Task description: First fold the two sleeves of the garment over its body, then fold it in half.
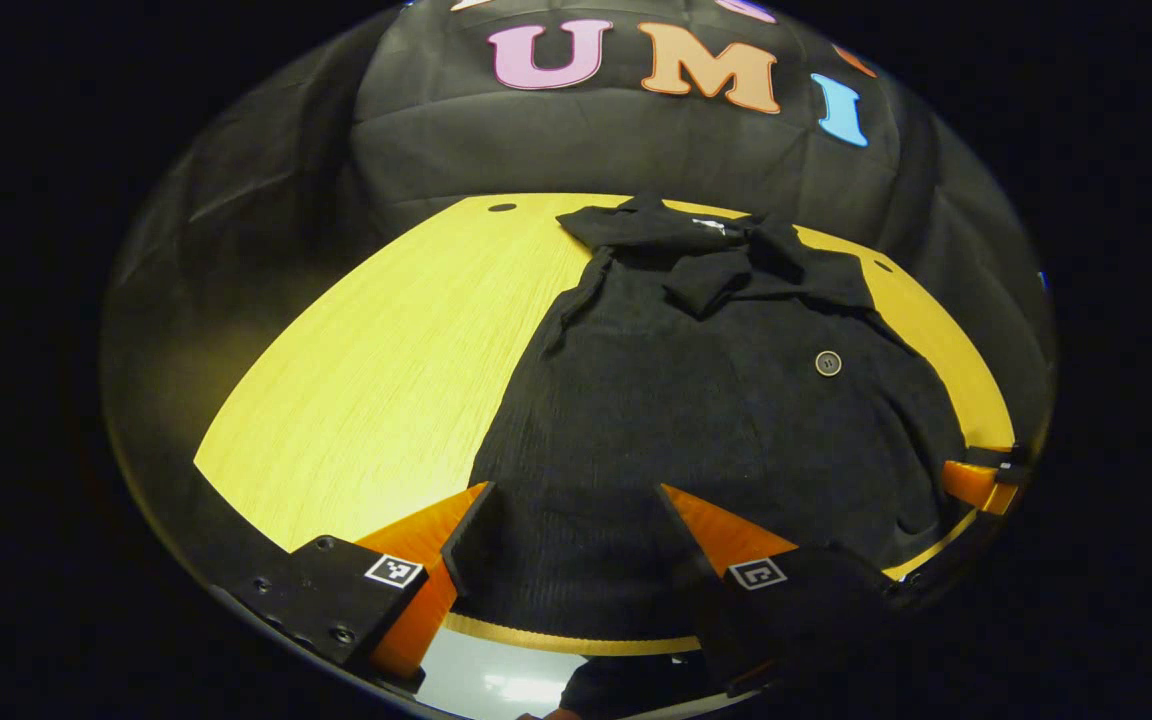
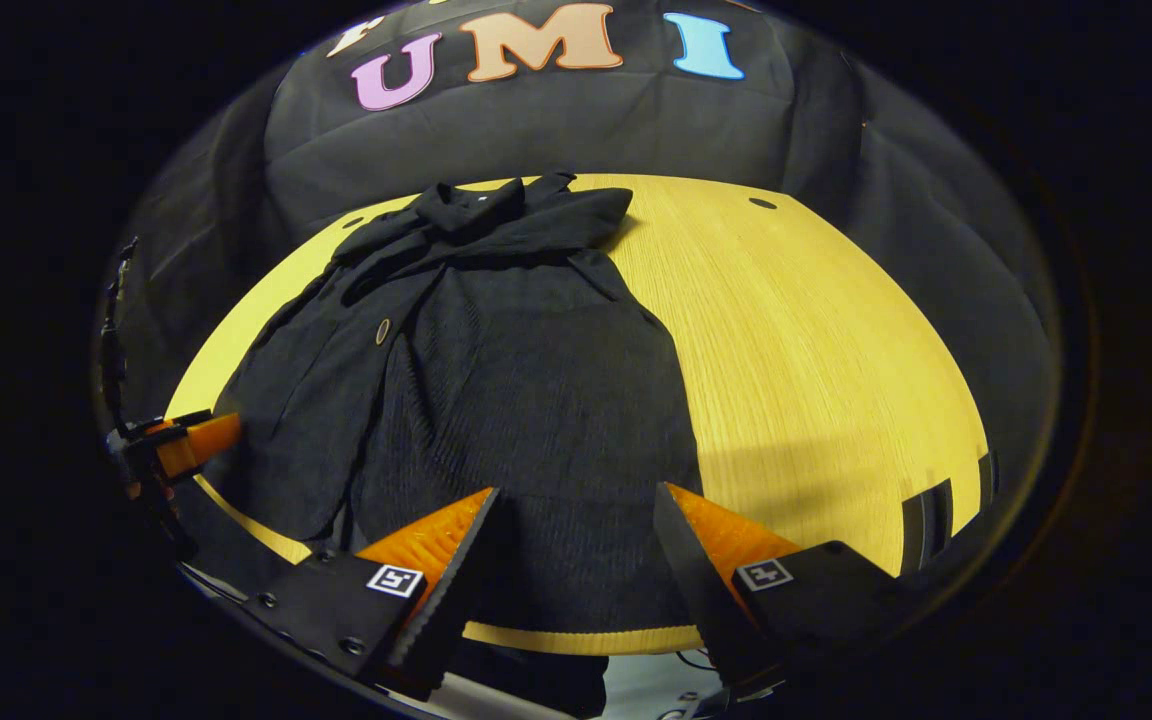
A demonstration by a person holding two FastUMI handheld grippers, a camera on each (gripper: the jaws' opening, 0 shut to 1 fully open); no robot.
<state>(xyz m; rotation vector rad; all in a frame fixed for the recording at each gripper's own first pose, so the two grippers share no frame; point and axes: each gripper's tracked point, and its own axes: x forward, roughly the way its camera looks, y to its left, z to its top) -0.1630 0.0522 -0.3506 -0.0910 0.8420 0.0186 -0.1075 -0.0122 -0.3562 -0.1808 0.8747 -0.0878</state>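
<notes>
A black corduroy garment (image 1: 696, 400) lies flat on the yellow table (image 1: 386, 370), collar at the far end and hem at the near edge. Cloth lies folded across its chest below the collar (image 1: 716, 275), and one button (image 1: 828, 363) shows. My left gripper (image 1: 574, 492) is open, low over the hem, with the cloth lying between its fingers. In the right gripper view the same garment (image 2: 516, 380) stretches away from me. My right gripper (image 2: 576, 490) is also open over the hem. Each gripper appears at the other view's edge, the right gripper (image 1: 981, 485) and the left gripper (image 2: 186, 440).
Bare wooden tabletop (image 2: 816, 350) stretches beside the garment on both sides. A small dark hole (image 1: 502, 207) sits near the table's far edge. Dark slots (image 2: 926, 510) mark the table's near right rim. The black cloth wall stands behind the table.
</notes>
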